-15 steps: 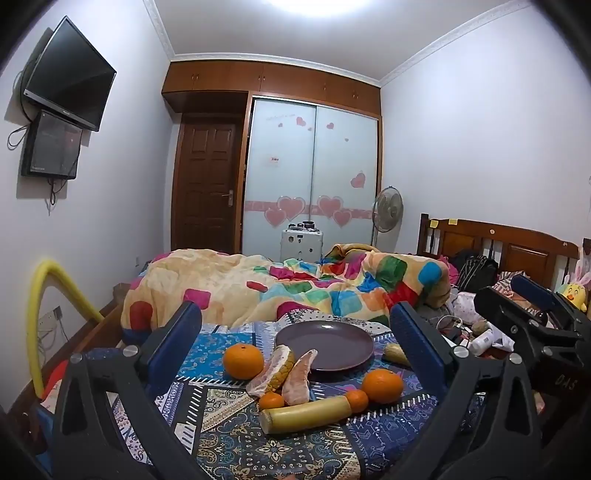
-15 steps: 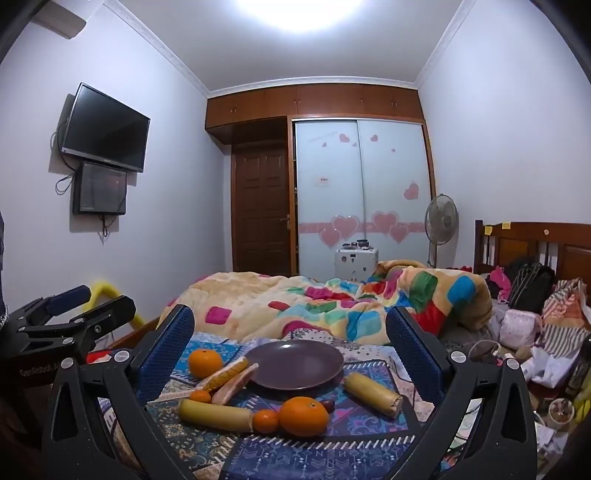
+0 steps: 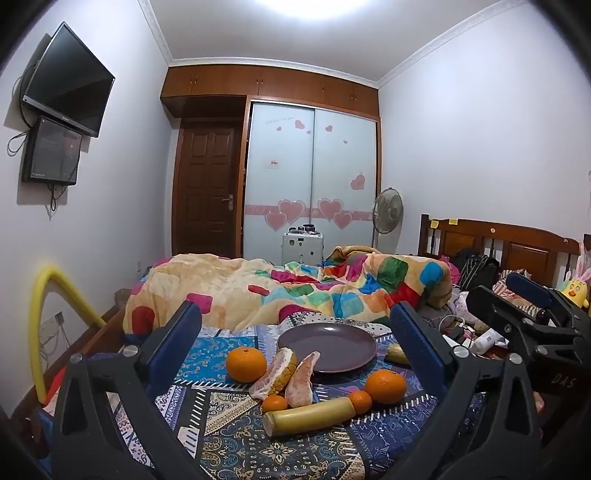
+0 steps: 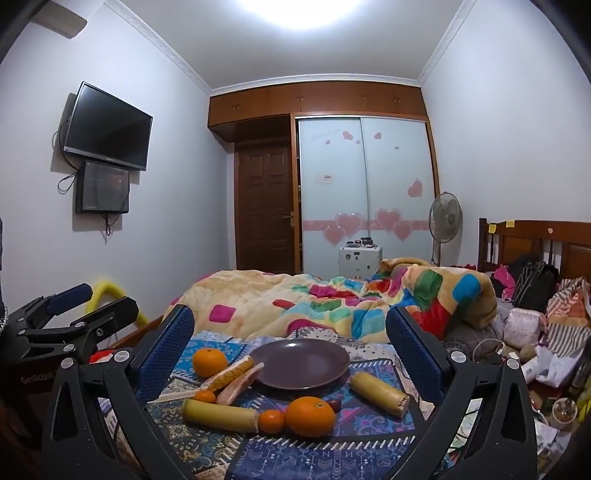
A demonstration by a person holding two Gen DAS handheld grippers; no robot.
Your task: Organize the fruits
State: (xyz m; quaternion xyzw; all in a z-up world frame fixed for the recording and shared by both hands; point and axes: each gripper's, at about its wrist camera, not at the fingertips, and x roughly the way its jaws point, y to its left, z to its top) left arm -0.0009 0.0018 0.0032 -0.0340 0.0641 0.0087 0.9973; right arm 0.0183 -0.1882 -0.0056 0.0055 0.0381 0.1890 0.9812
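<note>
A bright white ceiling light blows out to pure glare at the top edge of both wrist views and washes the pale walls evenly. Both pictures are sharp, with no motion blur. Fisheye bending curves walls and ceiling lines toward the rim, and the corners fall to black. Between the fingers the glossy round purple plate carries a small highlight, and the fruit beside it casts soft, short shadows.

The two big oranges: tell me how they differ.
The left orange lies beside the plate's left edge; the near orange lies in front of the plate. The near orange touches a small mandarin; the left orange touches nothing orange. Both are whole, unpeeled, off the plate.
</note>
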